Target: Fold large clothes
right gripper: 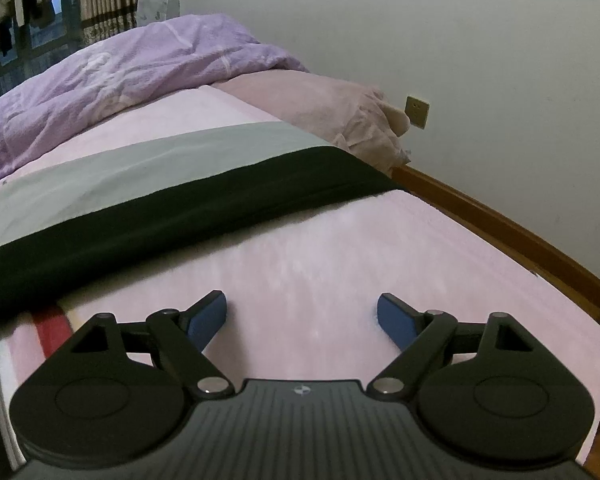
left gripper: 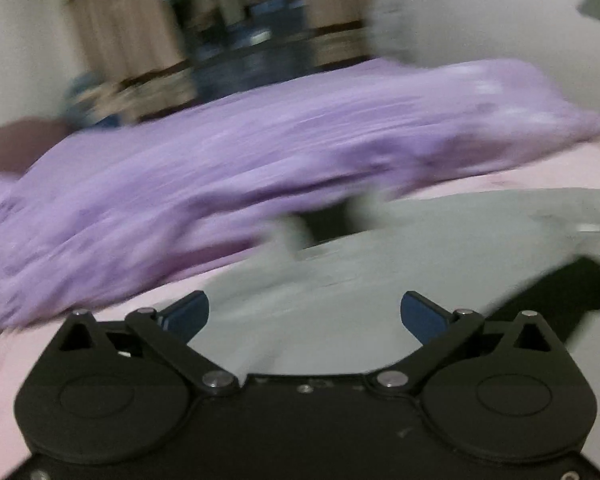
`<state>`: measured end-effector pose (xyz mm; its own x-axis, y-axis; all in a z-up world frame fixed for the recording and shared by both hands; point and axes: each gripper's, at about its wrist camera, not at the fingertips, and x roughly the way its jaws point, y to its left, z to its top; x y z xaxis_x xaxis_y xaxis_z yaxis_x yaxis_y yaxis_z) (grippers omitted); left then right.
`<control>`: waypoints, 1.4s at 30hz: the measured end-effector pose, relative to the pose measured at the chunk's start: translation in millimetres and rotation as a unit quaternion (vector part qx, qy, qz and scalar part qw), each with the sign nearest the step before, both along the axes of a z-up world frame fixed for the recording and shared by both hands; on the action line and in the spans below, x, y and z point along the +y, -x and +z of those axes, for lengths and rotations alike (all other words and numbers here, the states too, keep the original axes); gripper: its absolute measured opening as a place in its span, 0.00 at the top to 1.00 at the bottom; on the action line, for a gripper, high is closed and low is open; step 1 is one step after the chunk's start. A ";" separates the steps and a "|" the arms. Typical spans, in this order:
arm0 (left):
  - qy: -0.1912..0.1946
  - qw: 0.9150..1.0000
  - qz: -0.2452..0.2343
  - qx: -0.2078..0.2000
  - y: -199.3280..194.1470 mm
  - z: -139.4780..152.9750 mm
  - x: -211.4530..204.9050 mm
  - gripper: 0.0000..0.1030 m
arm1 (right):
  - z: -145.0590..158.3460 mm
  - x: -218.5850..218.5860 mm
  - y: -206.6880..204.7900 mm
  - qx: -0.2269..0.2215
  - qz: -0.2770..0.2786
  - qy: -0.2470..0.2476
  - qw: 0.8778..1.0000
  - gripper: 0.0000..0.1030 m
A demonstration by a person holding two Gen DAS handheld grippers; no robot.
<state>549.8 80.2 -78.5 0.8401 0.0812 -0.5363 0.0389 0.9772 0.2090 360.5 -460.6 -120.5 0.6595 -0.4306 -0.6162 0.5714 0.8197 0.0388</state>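
The grey-and-black garment (right gripper: pixel 160 184) is lying flat across the pink bed (right gripper: pixel 340 264), long axis crosswise, ahead of both empty, spread-fingered grippers, the left gripper (left gripper: pixel 305 314) hovering nearer over its grey part than the right gripper (right gripper: pixel 302 314).

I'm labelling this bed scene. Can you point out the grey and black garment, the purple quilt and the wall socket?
Grey and black garment (right gripper: pixel 172 196): right wrist view, black band.
Crumpled purple quilt (right gripper: pixel 132 68): right wrist view, upper surface.
Brass-coloured wall socket (right gripper: pixel 417 111): right wrist view, faceplate.
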 end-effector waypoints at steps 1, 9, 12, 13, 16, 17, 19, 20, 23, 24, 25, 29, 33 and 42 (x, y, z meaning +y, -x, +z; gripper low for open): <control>0.003 0.999 0.032 0.013 -5.3 -1.2 29.8 0.00 | -0.2 0.2 0.0 0.002 -0.001 0.000 1.000 0.03; 0.118 0.985 0.051 0.115 -37.9 -37.5 129.5 0.00 | 1.6 6.3 -2.7 0.015 -0.017 0.005 1.000 0.03; 0.108 0.987 0.027 0.115 -38.9 -48.9 119.3 0.04 | 2.2 8.5 -4.0 0.018 -0.022 0.008 1.000 0.03; 0.106 0.988 0.021 0.114 -39.5 -51.9 115.8 0.14 | 2.4 9.0 -4.8 0.020 -0.024 0.009 0.999 0.03; 0.075 0.988 0.047 0.129 -50.1 -64.9 105.5 0.89 | 3.3 11.7 -7.0 0.025 -0.030 0.014 0.999 0.03; 0.081 0.987 0.055 0.128 -52.5 -66.3 106.6 0.93 | 3.4 13.1 -7.4 0.026 -0.030 0.018 0.999 0.03; 0.072 0.989 0.074 0.103 -48.3 -61.2 110.3 0.96 | 3.1 15.3 -7.7 0.027 -0.028 0.027 0.999 0.03; 0.062 0.991 0.084 0.082 -41.6 -52.7 114.1 0.96 | 3.1 15.9 -7.6 0.028 -0.027 0.031 0.999 0.03; 0.071 0.991 0.101 0.056 -35.7 -32.8 133.6 0.96 | 2.6 15.0 -6.5 0.024 -0.025 0.031 0.999 0.03; 0.069 0.991 0.100 0.064 -39.1 -33.7 140.6 0.96 | 2.8 14.2 -6.5 0.023 -0.025 0.029 0.999 0.03; 0.069 0.990 0.098 0.077 -46.2 -39.7 147.9 0.96 | 2.9 13.9 -7.1 0.023 -0.025 0.027 0.999 0.03; 0.067 0.986 0.096 0.117 -62.0 -82.1 161.5 0.95 | 3.9 18.2 -9.2 0.030 -0.026 0.038 0.999 0.03; 0.054 0.987 0.105 0.104 -55.5 -82.6 158.2 0.80 | 4.3 20.7 -9.7 0.033 -0.027 0.046 0.998 0.03; 0.021 0.996 0.076 0.045 -10.5 -31.3 114.3 0.00 | 7.8 10.7 -3.9 0.012 -0.016 0.017 1.000 0.08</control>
<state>560.2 194.5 -109.8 0.7679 0.1788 -0.6151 -0.0926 0.9812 0.1695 364.4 -449.9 -112.7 0.6298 -0.4724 -0.6165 0.5975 0.8018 -0.0040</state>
